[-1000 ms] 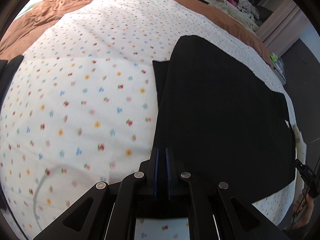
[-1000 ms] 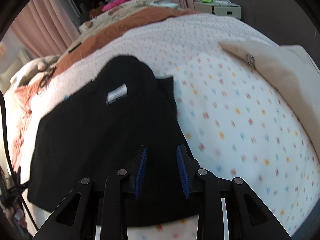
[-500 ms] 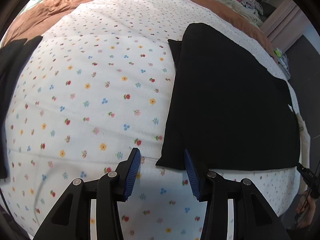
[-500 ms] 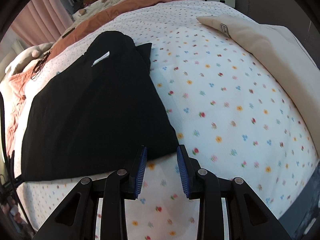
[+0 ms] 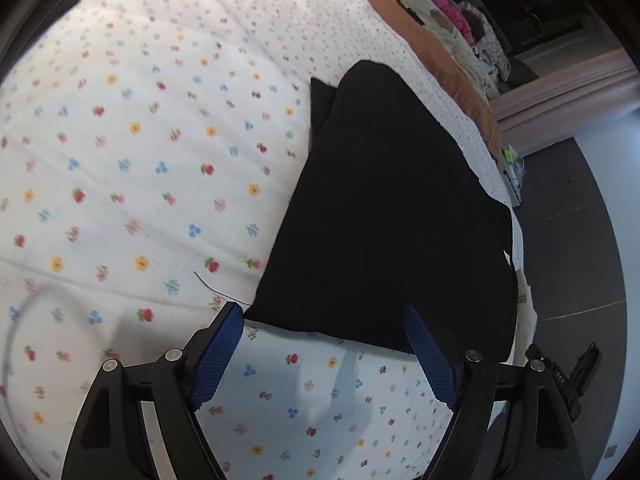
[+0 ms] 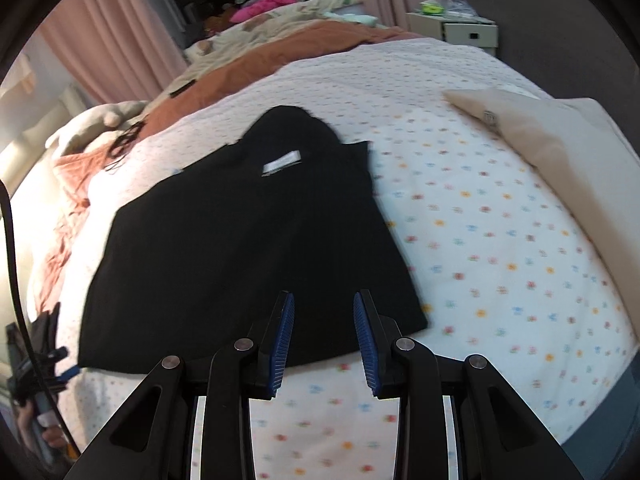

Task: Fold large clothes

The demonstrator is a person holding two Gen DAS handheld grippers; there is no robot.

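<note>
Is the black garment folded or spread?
Folded: the black garment lies flat on the bed as a compact stack, a lower layer showing at its edge.

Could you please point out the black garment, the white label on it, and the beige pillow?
black garment (image 5: pixel 384 216): left wrist view, middle of the folded cloth.
white label (image 6: pixel 282 162): right wrist view, centre of the tag.
beige pillow (image 6: pixel 560 136): right wrist view, its upper face.

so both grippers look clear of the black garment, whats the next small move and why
Probably bring the left gripper, jaws just opened and empty, down onto the near hem of the black garment; it lies flat on the floral bedspread as a wide panel, seemingly needing another fold.
</note>
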